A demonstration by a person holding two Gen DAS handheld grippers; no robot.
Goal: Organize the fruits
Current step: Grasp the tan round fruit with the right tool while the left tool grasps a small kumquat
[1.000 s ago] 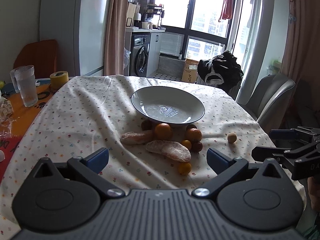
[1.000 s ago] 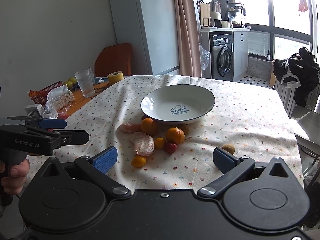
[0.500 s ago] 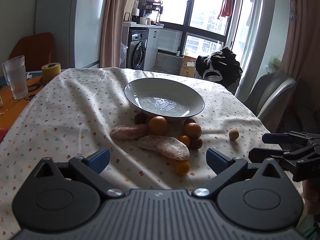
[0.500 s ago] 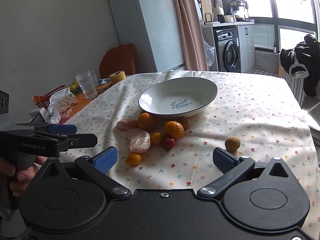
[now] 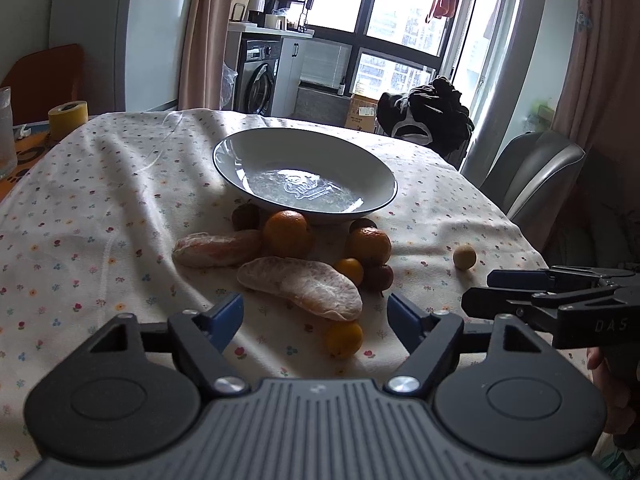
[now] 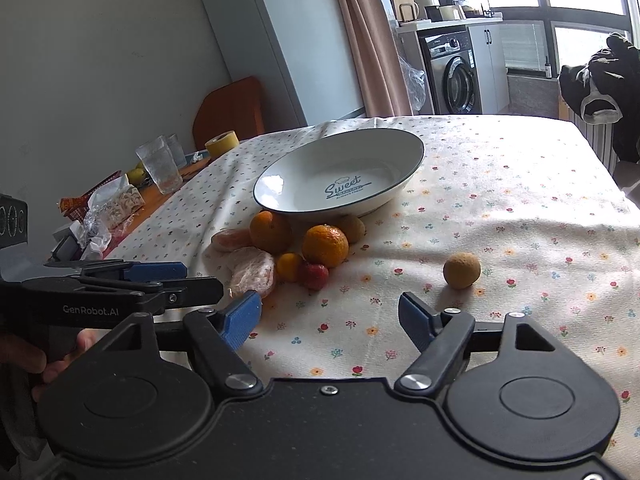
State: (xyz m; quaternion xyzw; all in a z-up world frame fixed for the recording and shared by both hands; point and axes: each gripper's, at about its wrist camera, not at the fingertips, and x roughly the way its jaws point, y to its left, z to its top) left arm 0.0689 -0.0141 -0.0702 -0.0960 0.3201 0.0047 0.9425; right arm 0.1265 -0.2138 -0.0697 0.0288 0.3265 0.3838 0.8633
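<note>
A white plate (image 5: 256,148) (image 6: 408,160) with a dark rim stands empty on the flowered cloth. Several fruits are piled just in front of it: two oranges (image 5: 287,233) (image 6: 325,245), two peeled citrus pieces (image 5: 304,286) (image 6: 252,270), small kumquats (image 5: 344,338) and a red fruit (image 6: 315,275). A small tan fruit (image 5: 464,256) (image 6: 461,270) lies apart to the right. My left gripper (image 5: 315,314) is open, low over the cloth just before the nearest peeled piece and kumquat. My right gripper (image 6: 330,314) is open with nothing in it, short of the tan fruit.
At the table's left are drinking glasses (image 6: 159,165), a yellow tape roll (image 5: 67,119) (image 6: 222,143) and snack packets (image 6: 108,208). A grey chair (image 5: 532,172) stands at the right, dark clothes (image 5: 428,112) hang beyond the far edge.
Both grippers have moved forward and lower toward the fruit pile; the fruits and plate look larger. Nothing has been picked up, and both stay open.
</note>
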